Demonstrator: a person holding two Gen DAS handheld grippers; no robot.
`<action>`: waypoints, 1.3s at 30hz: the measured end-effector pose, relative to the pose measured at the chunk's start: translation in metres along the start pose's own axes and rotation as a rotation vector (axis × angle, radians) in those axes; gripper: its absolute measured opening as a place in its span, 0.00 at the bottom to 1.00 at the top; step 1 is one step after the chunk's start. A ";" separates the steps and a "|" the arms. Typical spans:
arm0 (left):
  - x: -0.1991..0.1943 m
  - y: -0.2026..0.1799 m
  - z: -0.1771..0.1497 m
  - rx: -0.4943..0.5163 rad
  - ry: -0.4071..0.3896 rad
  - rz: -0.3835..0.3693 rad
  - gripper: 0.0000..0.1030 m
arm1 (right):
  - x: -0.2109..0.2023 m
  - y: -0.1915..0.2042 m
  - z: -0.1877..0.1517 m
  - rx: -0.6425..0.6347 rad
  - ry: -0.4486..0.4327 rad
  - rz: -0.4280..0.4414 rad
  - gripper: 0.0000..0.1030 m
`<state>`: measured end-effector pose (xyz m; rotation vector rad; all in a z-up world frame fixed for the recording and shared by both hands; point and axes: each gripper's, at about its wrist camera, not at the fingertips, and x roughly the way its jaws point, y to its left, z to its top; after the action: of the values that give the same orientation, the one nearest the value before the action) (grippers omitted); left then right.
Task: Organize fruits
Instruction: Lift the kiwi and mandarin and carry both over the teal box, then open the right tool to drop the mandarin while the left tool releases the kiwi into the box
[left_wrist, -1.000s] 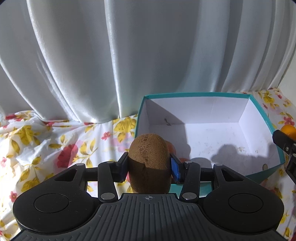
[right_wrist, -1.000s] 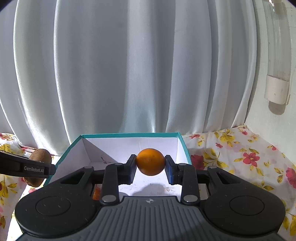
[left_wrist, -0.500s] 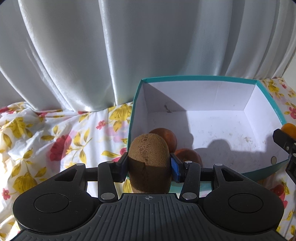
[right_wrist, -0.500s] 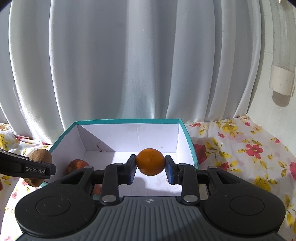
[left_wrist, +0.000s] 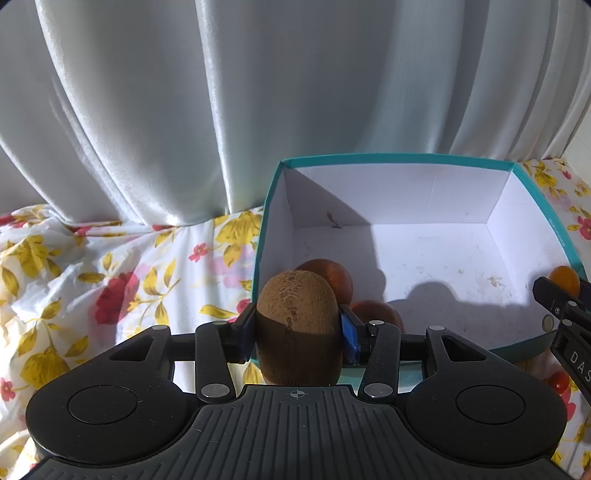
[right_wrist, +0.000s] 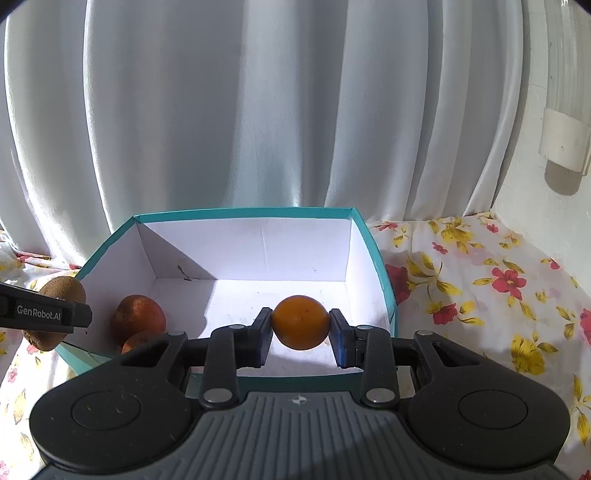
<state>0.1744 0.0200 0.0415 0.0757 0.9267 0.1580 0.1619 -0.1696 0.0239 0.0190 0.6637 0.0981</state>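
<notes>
Left gripper (left_wrist: 298, 334) is pinching a kiwi (left_wrist: 297, 328) by the box (left_wrist: 391, 159) edge, right gripper (right_wrist: 301, 334) squeezes an orange (right_wrist: 301, 322) over the box.

Both wrist views low, facing curtain, sharing teal box (left_wrist: 388, 159) (right_wrist: 243, 213)

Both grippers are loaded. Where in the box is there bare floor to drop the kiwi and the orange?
The box floor is bare from the back wall across to the right wall. The near-left corner is crowded: two reddish fruits sit there, by the kiwi in the left gripper. The orange in the right gripper hangs over bare floor.
</notes>
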 end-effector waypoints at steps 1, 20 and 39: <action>0.000 0.000 0.000 0.000 0.000 0.000 0.48 | 0.001 0.000 -0.001 -0.001 0.003 -0.002 0.31; 0.006 0.000 0.001 0.005 0.010 -0.002 0.48 | 0.012 -0.003 -0.007 -0.013 0.028 -0.015 0.31; -0.039 0.025 0.000 -0.056 -0.182 -0.023 0.79 | -0.029 -0.025 -0.005 0.068 -0.114 -0.057 0.71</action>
<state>0.1494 0.0380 0.0756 0.0266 0.7406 0.1534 0.1376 -0.1970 0.0365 0.0710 0.5527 0.0191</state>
